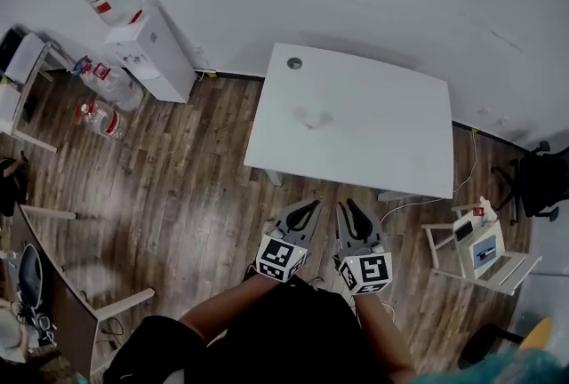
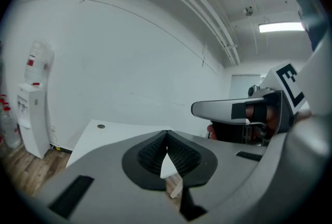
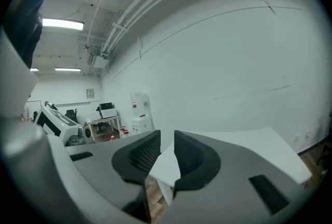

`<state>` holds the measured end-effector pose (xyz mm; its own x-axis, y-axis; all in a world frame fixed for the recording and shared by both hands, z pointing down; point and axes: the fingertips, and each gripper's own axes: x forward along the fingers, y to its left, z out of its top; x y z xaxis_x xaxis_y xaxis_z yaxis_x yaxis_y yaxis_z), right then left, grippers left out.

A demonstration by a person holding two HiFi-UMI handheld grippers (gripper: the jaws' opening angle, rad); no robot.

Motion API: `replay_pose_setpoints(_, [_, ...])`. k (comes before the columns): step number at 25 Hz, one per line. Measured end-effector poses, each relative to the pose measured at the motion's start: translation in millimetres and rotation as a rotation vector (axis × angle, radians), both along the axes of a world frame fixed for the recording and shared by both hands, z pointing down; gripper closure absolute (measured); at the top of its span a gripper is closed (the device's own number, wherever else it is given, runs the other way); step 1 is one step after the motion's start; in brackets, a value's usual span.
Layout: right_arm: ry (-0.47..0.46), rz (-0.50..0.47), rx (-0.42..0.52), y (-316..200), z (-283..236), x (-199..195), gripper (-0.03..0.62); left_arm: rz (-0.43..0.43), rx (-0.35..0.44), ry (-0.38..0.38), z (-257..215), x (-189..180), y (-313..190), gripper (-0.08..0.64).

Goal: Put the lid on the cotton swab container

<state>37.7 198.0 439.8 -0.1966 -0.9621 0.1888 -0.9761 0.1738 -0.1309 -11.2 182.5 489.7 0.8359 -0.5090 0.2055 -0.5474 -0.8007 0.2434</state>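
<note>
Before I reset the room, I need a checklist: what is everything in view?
table: one, white, centre
small pale object: one, translucent, on the table, too blurred to name
water dispenser: one, white, at wall left of table
water bottles: two, clear, floor beside dispenser
laptop: one, pale, stand at right
office chair: one, black, far right
left gripper: one, grey and black, shut, empty
right gripper: one, grey and black, open, empty

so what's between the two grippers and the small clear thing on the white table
Head view: only bare white table and a strip of wood floor lie between the container and the left gripper and right gripper.
</note>
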Motion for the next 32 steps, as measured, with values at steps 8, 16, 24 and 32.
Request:
replay_pose_setpoints(8, [0.01, 0.027, 0.055, 140, -7, 40, 0.545, -0.097, 0.09, -0.023, -32, 44, 140, 0.548])
replay_pose_setpoints(16, [0.042, 0.1, 0.111, 216, -23, 57, 0.545, -0.059, 0.196, -0.01, -56, 62, 214, 0.548])
replay_pose_setpoints(24, [0.109, 0.102, 0.104, 243, -20, 39, 0.555, -0.095, 0.211, -0.007, -61, 50, 239, 0.548])
replay_pose_setpoints(32, [0.113, 0.086, 0.11, 258, -20, 26, 0.555, -0.113, 0.225, -0.003, -65, 38, 252, 0.548])
